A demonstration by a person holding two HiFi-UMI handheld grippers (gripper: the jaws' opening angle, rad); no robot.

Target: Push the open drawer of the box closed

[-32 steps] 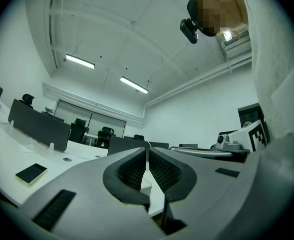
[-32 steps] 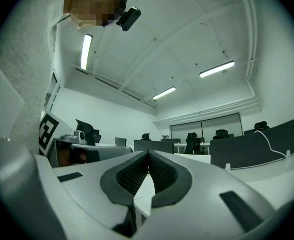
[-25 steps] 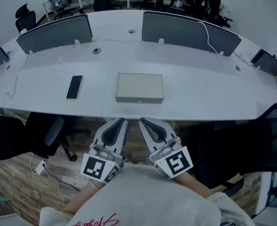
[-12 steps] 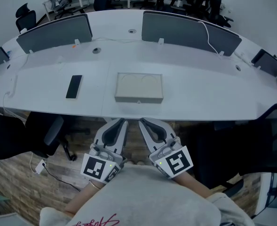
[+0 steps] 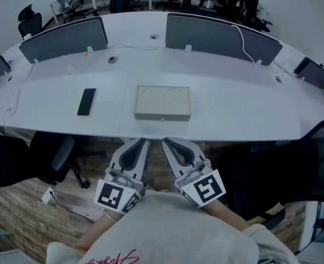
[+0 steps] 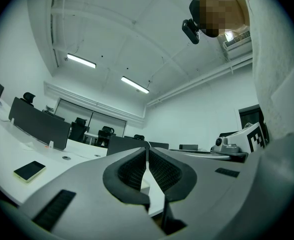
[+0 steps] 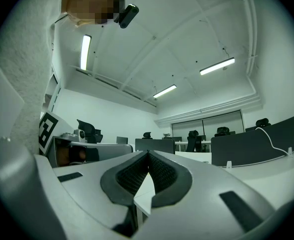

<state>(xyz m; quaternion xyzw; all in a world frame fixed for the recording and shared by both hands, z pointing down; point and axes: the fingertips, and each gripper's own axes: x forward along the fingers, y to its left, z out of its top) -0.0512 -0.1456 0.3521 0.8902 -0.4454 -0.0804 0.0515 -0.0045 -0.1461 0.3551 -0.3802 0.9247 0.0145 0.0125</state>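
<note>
Lying flat on the desk (image 5: 233, 109), a low rectangular beige box (image 5: 163, 102).

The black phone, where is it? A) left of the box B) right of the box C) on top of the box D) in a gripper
A: in the head view the phone lies flat, apart from the box, on its left side.

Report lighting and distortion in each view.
Head view: even, cool light; the desk edge bows from the wide lens. Left gripper view: fisheye, black corners, bright ceiling lights. Right gripper view: same fisheye, glare from a light strip.
</note>
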